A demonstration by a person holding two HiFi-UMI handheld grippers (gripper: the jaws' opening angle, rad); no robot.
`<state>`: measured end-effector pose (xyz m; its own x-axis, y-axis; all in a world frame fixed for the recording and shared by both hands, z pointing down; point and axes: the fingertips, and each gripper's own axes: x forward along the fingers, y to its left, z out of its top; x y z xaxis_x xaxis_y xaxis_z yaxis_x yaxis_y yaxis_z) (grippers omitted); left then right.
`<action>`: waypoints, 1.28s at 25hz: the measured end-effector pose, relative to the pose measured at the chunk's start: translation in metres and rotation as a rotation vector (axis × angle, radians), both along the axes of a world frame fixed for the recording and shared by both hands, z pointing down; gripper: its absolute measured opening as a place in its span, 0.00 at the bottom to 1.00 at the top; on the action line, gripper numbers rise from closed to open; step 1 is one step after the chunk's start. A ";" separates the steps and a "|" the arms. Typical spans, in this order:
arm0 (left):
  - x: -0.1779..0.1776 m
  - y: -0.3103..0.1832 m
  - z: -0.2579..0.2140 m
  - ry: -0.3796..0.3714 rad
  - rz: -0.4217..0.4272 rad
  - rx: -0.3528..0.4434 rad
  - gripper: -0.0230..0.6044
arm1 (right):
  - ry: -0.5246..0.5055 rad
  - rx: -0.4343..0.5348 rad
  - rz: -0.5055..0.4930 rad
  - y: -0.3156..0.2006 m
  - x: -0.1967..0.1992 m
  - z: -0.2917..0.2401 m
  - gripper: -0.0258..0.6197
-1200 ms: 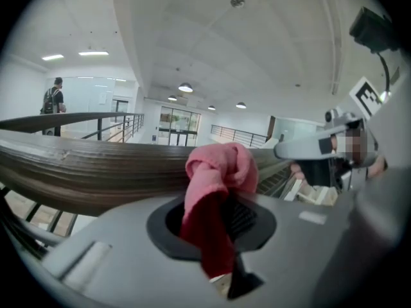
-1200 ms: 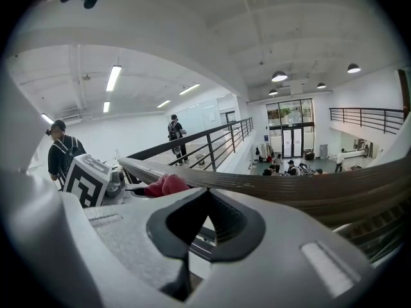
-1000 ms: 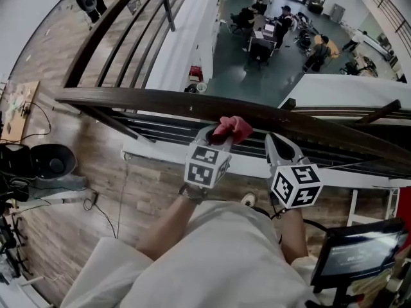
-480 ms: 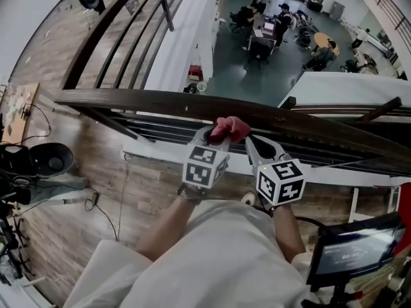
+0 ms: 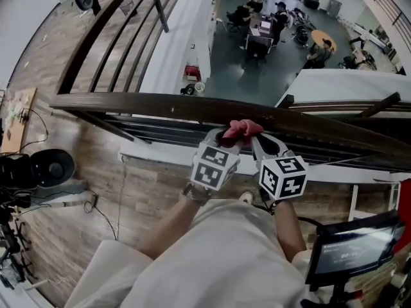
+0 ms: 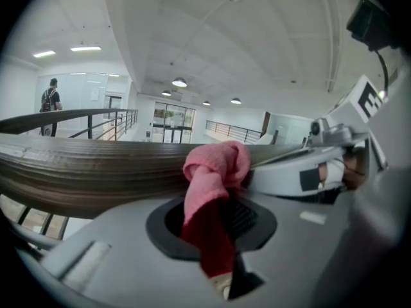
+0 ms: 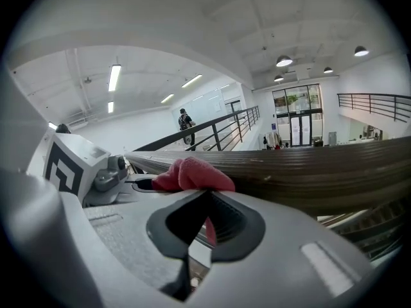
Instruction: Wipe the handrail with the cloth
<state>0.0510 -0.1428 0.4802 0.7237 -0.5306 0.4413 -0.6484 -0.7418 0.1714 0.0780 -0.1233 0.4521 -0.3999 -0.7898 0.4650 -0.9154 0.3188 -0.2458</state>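
Beyond the handrail (image 5: 128, 102) drops an atrium (image 5: 237, 76); your left gripper (image 5: 225, 135) and right gripper (image 5: 257, 138) both pinch the cloth (image 5: 243, 128). Slacken and it may fall.

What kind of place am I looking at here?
Probably an upper-floor gallery in an open-plan office or lab building: a dark wooden handrail edges a plank floor, and beyond it people sit at desks on a lower floor.
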 end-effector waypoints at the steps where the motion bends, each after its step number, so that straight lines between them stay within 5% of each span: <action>1: 0.004 0.003 0.000 -0.003 0.005 0.003 0.17 | -0.002 0.000 0.011 0.001 0.006 0.001 0.04; 13: 0.033 0.024 0.000 -0.008 0.078 -0.006 0.27 | 0.024 -0.013 -0.028 -0.001 0.026 0.000 0.04; 24: 0.009 0.008 -0.003 0.028 0.020 0.025 0.22 | 0.009 -0.024 -0.052 -0.008 0.005 0.004 0.04; 32: -0.026 -0.002 -0.003 0.091 -0.027 -0.032 0.20 | 0.000 -0.004 -0.048 -0.016 -0.026 0.002 0.04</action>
<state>0.0247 -0.1444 0.4776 0.7468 -0.5372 0.3920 -0.6491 -0.7171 0.2538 0.0516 -0.1391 0.4540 -0.4373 -0.7676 0.4686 -0.8991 0.3614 -0.2471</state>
